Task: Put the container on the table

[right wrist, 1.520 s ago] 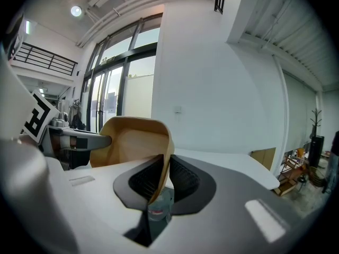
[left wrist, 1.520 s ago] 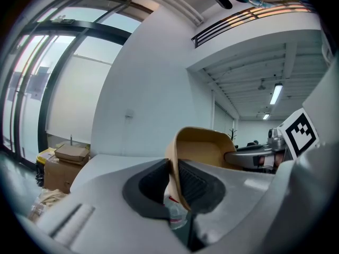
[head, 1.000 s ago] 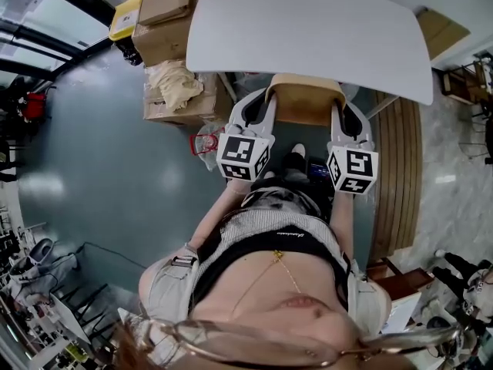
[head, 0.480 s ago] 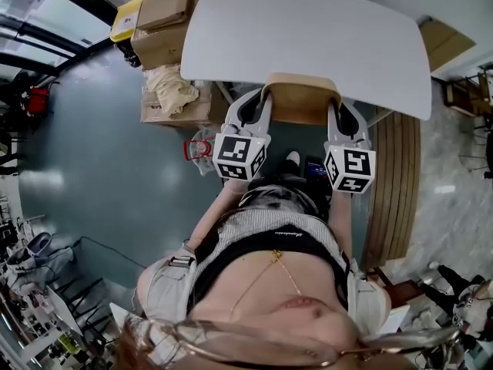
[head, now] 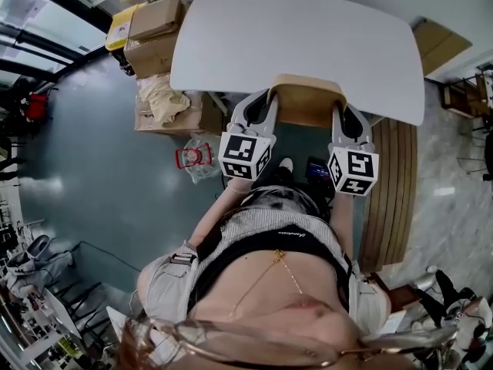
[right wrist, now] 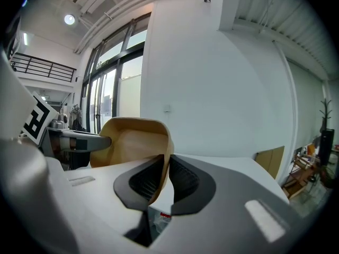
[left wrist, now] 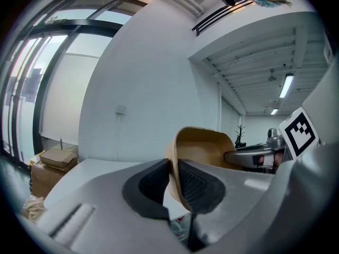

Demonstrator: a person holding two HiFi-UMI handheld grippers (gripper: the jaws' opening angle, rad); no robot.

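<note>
The container (head: 306, 102) is a tan, thin-walled tub, open at the top. It hangs in the air at the near edge of the table (head: 293, 29) and rests on nothing. What shows of its inside is bare, so it is probably light. The wall looks stiff enough to hold its shape, yet thin enough to bow or crack under a hard squeeze, and its smooth face could slip.

The left gripper (head: 266, 102) pinches the left wall, with one ribbed pad inside and one outside. The right gripper (head: 339, 114) holds the opposite wall the same way.

Two-sided rim holds like these suit it, if both ends stay level and the squeeze stays modest. The white tabletop lies flat just ahead, and it should go down base-first. Boxes (head: 154, 25) stand on the floor to the left.
</note>
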